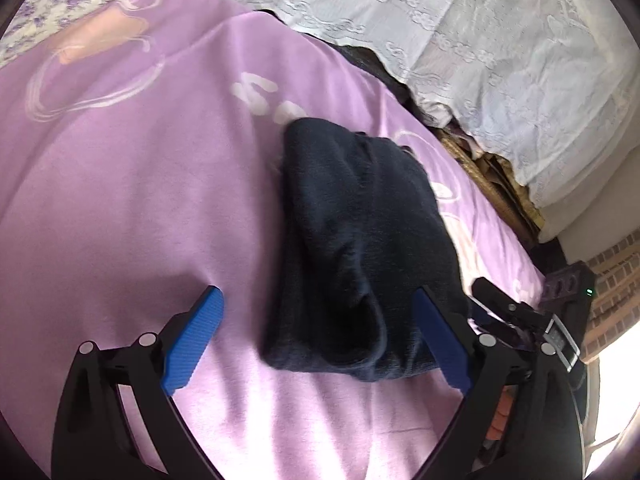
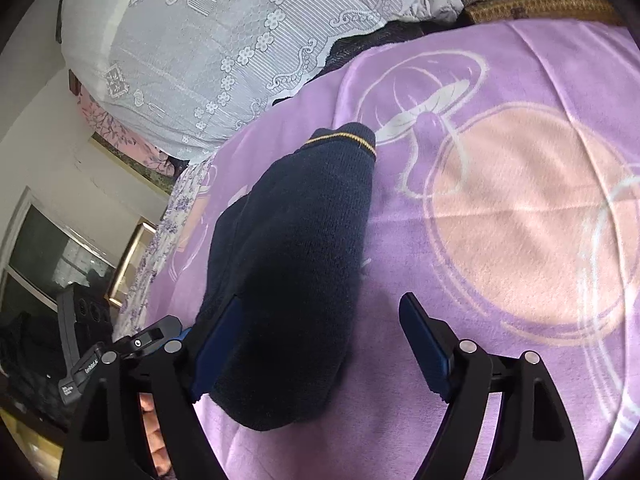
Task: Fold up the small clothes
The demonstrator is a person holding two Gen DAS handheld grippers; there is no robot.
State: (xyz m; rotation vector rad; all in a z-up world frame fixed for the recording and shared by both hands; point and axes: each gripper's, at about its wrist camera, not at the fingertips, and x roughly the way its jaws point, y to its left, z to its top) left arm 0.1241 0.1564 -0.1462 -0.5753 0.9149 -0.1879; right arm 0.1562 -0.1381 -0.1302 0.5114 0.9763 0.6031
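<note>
Left gripper (image 1: 318, 322): wide, empty | right gripper (image 2: 320, 336): wide, empty | garment (image 1: 360, 240): folded on blanket (image 1: 140, 200) | right view only: yellow-striped cuff (image 2: 348, 138).

Bed (image 1: 120, 200) under purple mushroom-print blanket (image 2: 500, 220), folded navy knit garment (image 2: 296, 248) on top

A home bedroom. A purple blanket (image 2: 500, 240) covers the bed, with lace cloth (image 2: 208, 40) draped over piled bedding.
</note>
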